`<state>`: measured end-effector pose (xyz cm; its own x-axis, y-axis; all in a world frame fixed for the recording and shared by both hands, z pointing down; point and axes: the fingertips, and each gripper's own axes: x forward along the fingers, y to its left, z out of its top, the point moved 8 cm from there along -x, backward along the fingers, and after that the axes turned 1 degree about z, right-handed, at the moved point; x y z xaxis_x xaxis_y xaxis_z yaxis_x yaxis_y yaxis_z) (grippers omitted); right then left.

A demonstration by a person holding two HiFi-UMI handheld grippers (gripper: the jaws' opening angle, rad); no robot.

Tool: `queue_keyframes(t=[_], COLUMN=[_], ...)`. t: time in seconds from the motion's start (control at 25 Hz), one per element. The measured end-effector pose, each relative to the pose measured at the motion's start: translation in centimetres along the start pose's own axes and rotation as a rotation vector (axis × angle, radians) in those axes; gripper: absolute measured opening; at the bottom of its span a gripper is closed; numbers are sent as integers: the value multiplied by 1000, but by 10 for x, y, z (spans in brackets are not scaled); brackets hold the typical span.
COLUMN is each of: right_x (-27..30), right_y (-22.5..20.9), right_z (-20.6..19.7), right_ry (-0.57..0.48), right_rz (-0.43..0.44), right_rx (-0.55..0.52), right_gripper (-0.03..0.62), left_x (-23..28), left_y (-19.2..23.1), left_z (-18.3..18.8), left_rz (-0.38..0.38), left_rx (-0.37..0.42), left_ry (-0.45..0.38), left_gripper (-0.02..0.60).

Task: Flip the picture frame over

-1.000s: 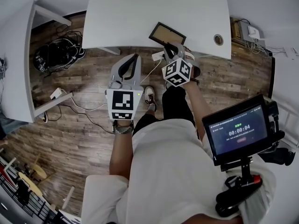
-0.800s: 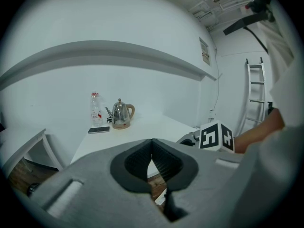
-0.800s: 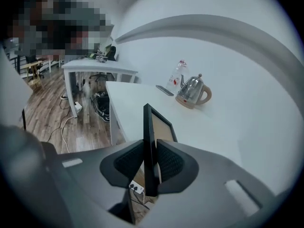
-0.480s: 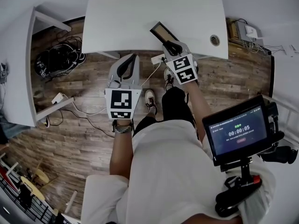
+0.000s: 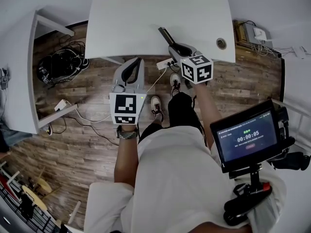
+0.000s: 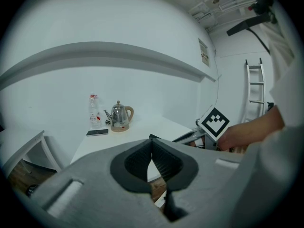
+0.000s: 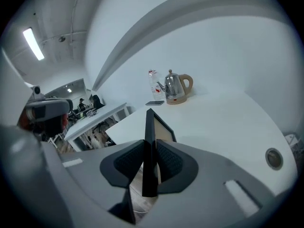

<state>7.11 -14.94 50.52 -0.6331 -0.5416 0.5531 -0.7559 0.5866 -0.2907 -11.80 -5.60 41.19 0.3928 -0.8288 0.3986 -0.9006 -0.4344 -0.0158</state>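
One picture frame [image 7: 149,127] stands up on its edge at the near rim of the bench [image 5: 146,18], clamped between the jaws of the right gripper [image 5: 173,46]. Off to the side, the left gripper [image 6: 152,159] hangs over the floor [image 5: 87,130], its jaws pressed together and empty.

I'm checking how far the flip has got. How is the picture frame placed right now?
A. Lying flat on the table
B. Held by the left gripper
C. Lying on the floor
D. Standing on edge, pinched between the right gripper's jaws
D: the right gripper view shows the picture frame edge-on and upright, with the right gripper pressing on both of its faces.
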Motion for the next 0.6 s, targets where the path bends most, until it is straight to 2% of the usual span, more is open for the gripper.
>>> queue_keyframes(t=[0.24,0.6], right_x=[-2,-7], right_y=[-9,-25], right_z=[-2,-5], right_ry=[-34,-110], right_rz=[77,111], right_rx=[235,391], right_gripper=[80,80], left_x=[2,9], left_y=[0,-4], left_z=[1,3], left_rz=[-5,-31], left_rx=[-8,-1], left_ry=[1,-1], left_gripper=[5,3])
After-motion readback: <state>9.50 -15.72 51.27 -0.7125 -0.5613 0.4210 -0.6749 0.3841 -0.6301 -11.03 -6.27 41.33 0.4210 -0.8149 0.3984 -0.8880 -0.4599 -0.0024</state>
